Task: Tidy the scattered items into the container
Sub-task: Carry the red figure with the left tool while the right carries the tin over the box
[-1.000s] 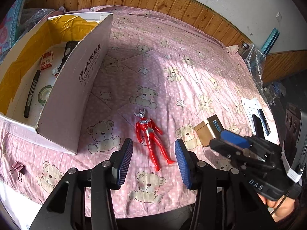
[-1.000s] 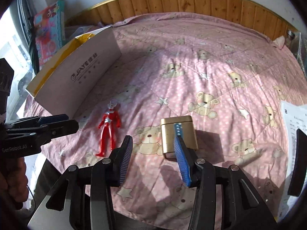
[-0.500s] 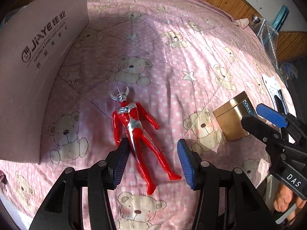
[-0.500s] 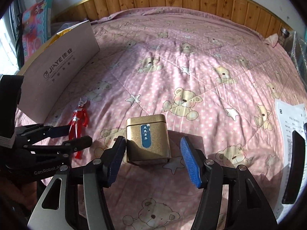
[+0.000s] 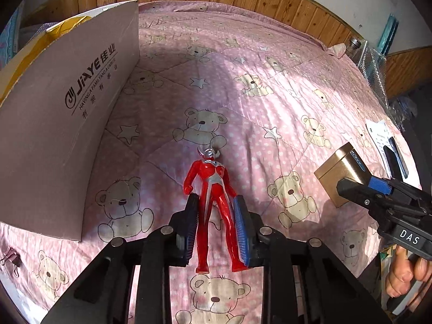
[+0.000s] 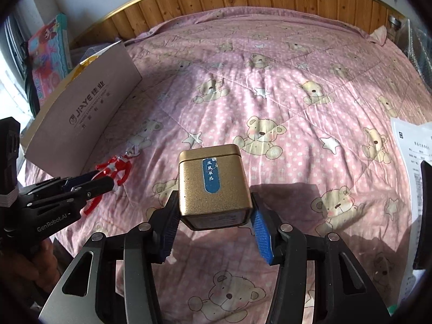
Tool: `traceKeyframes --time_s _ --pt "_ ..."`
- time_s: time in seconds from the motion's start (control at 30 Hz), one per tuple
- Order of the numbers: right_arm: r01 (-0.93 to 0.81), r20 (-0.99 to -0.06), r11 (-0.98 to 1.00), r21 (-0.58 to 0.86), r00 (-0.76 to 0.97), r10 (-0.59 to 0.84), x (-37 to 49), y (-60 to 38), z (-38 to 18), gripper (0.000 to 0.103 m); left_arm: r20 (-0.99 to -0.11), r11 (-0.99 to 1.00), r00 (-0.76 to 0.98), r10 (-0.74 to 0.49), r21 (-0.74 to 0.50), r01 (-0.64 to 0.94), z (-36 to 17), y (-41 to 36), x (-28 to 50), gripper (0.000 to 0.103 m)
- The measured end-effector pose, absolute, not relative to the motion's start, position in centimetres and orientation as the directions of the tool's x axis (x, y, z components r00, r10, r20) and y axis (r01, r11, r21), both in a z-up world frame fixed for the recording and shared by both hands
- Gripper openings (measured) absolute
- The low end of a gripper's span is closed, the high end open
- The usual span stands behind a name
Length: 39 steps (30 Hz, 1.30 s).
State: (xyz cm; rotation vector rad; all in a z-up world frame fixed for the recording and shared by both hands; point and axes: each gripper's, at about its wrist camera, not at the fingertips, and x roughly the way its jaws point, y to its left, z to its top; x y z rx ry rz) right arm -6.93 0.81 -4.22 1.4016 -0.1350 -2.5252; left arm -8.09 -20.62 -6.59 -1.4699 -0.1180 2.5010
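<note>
A red and silver toy figure (image 5: 213, 189) lies on its back on the pink bear quilt, head pointing away. My left gripper (image 5: 216, 198) is shut on its legs, with a blue pad against each leg. In the right wrist view the figure (image 6: 116, 166) shows beside the left gripper (image 6: 100, 182). A gold square tin (image 6: 213, 186) with a blue label sits between the right gripper's pads, and my right gripper (image 6: 214, 202) is shut on it. The tin (image 5: 337, 170) and right gripper (image 5: 361, 189) also appear at the right of the left wrist view. The cardboard box (image 5: 67, 135) stands to the left, its inside hidden.
The box wall (image 6: 89, 113) rises close to the figure's left. A pink binder clip (image 5: 10, 256) lies near the quilt's front left edge. Papers (image 6: 410, 148) and a black flat object (image 6: 424, 216) lie at the right. A toy package (image 6: 48, 59) leans behind the box.
Both grippers moved forward and down onto their objects. The left fingers narrowed onto the figure's legs. The right fingers closed on the gold tin.
</note>
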Motion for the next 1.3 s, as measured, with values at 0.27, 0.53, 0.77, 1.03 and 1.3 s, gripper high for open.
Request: traceKeyframes --time_s 0.27,0.53,0.77,1.03,1.3 --pt "0.232 -0.799 -0.949 0.212 -0.518 -0.305 -5.3 -1.7 -1.7 0.052 -0.801 -0.949 -0.508 0.315 -0.268 -0.165 -3.3 -21.8 -6.9 0.027" --pt "0.306 -0.778 -0.930 0.206 -0.525 -0.345 -4.1 -5.1 0.7 0.052 -0.760 -0.945 -0.562 0.327 -0.282 -0.168 -0.3 -23.7 -5.2 0.027" --pt "0.368 -0.754 -0.910 0.191 -0.538 -0.376 -3.7 -7.5 3.5 0.052 -0.728 -0.936 -0.594 0.342 -0.317 -0.150 1.6 -26.0 -4.2 0.027" --pt "0.444 -0.725 -0.881 0.164 -0.552 -0.413 -4.0 -10.8 6.7 0.052 -0.685 -0.943 -0.656 0.316 -0.305 -0.136 4.8 -29.2 -3.3 0.027" --pt "0.523 -0.704 -0.844 0.124 -0.553 -0.446 -4.9 -14.3 9.3 0.052 -0.689 -0.970 -0.689 0.223 -0.228 -0.087 6.0 -32.1 -3.8 0.027"
